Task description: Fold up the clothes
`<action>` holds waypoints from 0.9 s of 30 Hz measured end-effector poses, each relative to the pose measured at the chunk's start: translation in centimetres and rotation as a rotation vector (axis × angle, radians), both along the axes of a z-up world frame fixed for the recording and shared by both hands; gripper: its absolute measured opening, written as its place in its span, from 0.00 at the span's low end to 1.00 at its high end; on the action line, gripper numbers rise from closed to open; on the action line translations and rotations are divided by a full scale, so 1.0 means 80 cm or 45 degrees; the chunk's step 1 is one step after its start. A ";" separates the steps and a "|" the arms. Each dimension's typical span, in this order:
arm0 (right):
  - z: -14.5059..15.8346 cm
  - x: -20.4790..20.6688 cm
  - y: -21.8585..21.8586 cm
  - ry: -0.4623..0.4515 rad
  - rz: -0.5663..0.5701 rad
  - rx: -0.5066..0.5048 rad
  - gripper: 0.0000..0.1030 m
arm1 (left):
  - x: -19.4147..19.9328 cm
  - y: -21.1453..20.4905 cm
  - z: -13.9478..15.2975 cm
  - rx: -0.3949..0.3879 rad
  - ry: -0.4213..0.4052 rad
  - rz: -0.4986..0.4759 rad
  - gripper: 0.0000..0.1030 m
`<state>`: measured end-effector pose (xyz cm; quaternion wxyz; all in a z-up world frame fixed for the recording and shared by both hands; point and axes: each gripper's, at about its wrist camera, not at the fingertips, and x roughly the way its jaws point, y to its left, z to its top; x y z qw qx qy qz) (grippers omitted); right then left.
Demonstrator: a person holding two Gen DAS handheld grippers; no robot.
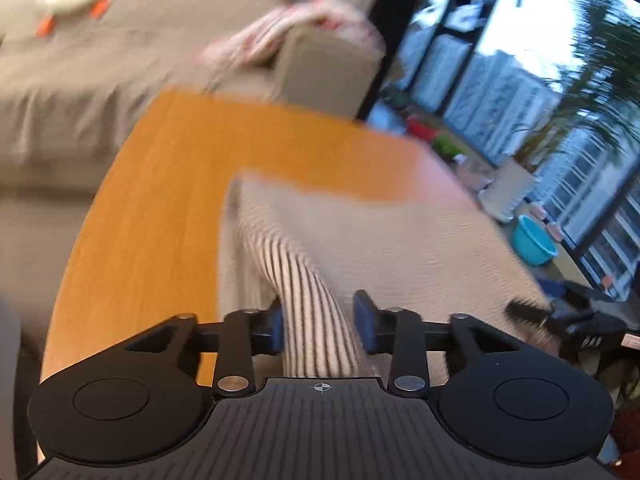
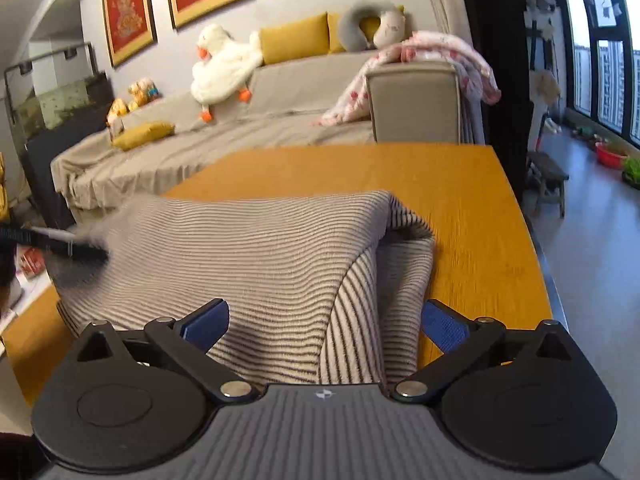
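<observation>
Striped garment (image 2: 260, 248) — rumpled, partly folded.

We look forward from each wrist, low and close over the tabletop (image 1: 168, 184). Our left view faces the window-side corner, our right view the sofa-side edge; both share the striped cloth (image 2: 248, 248) and sofa (image 2: 304, 80).

The garment (image 2: 256, 256) lies on the worktop (image 2: 472, 216), toward its left side (right wrist view). The sofa (image 2: 280, 128) stands behind the worktop. On the sofa rest a plush goose (image 2: 224, 68), at the backrest, and a blanket (image 2: 436, 64), over the right armrest.
</observation>
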<state>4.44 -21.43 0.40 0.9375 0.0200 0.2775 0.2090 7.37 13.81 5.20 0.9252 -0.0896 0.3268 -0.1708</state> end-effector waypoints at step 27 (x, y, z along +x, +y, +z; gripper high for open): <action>-0.022 0.015 -0.010 0.186 -0.081 0.014 1.00 | 0.001 0.007 -0.043 -0.169 0.058 -0.002 0.74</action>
